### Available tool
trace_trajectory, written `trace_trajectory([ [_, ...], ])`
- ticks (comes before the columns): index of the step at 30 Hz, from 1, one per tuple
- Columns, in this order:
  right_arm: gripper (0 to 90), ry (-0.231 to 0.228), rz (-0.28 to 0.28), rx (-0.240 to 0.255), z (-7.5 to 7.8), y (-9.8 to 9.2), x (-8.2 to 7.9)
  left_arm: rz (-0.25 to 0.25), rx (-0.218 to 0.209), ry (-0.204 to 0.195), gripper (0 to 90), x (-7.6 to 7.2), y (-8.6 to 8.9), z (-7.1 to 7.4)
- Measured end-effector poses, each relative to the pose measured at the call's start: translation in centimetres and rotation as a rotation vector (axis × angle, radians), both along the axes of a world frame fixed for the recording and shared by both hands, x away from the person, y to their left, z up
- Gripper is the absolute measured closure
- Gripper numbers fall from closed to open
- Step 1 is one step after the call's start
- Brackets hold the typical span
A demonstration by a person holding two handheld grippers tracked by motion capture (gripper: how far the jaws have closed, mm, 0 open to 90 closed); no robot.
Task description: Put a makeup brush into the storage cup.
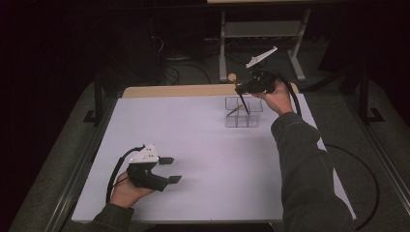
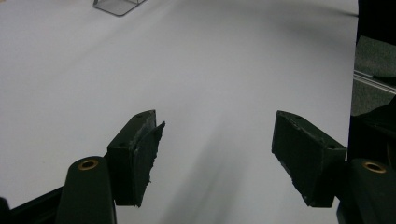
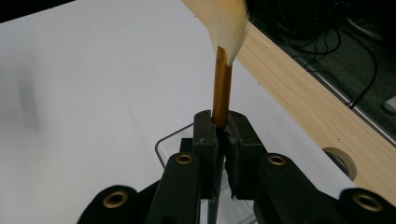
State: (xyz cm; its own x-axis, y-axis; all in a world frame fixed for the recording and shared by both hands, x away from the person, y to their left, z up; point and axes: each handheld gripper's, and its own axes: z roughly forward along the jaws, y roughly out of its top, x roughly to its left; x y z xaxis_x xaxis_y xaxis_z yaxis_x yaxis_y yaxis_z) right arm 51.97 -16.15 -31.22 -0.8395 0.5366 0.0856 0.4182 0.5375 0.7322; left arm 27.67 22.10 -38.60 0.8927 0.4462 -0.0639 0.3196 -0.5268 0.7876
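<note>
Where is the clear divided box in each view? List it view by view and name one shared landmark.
High view: clear divided box right of centre, toward the far edge.
Left gripper view: top left corner.
Right gripper view: bottom centre, rim curving out beside the fingers clamped on the brush.
Shared landmark: the white table sheet under it.

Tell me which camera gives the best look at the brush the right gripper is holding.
The right gripper view: the brush rises close up from the shut right gripper, with its gold ferrule and pale bristles plain. The high view shows the brush small and dark, slanting into the clear organizer. The left gripper view catches a corner of the organizer.
</note>
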Motion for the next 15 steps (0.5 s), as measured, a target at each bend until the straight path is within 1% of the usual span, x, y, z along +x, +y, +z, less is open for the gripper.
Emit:
trace_trajectory([
  [2,82.4,-0.002,-0.002,0.002,-0.14,-0.1,-0.05,0.002,-0.001,0.0,31.0,-0.02,-0.02,0.0],
  [3,82.4,0.005,-0.008,0.001,-0.18,-0.09,-0.12,0.0,0.003,-0.002,31.0,-0.01,0.01,0.01],
  [5,82.4,-0.001,-0.006,0.0,-0.34,-0.16,-0.13,0.001,0.005,-0.002,31.0,0.02,0.03,-0.03],
  [6,82.4,0.009,-0.009,0.001,-0.38,-0.16,-0.19,0.001,0.006,0.002,31.0,0.02,0.04,-0.04],
  [7,82.4,0.005,-0.007,-0.004,-0.48,-0.21,-0.16,0.002,0.007,0.002,30.9,0.03,0.04,-0.06],
  [9,82.3,0.01,-0.009,-0.002,-0.57,-0.23,-0.22,-0.005,0.012,-0.009,30.9,0.1,0.07,-0.02],
  [12,82.2,0.011,-0.008,-0.012,-0.75,-0.23,-0.28,0.002,-0.002,-0.005,30.8,0.02,0.02,-0.02],
  [14,82.2,0.011,-0.007,-0.025,-0.88,-0.22,-0.31,0.002,-0.001,-0.006,30.9,0.0,0.02,-0.02],
  [15,82.2,0.021,-0.014,-0.024,-0.9,-0.19,-0.4,0.003,-0.001,-0.006,30.8,-0.01,0.03,-0.04],
])
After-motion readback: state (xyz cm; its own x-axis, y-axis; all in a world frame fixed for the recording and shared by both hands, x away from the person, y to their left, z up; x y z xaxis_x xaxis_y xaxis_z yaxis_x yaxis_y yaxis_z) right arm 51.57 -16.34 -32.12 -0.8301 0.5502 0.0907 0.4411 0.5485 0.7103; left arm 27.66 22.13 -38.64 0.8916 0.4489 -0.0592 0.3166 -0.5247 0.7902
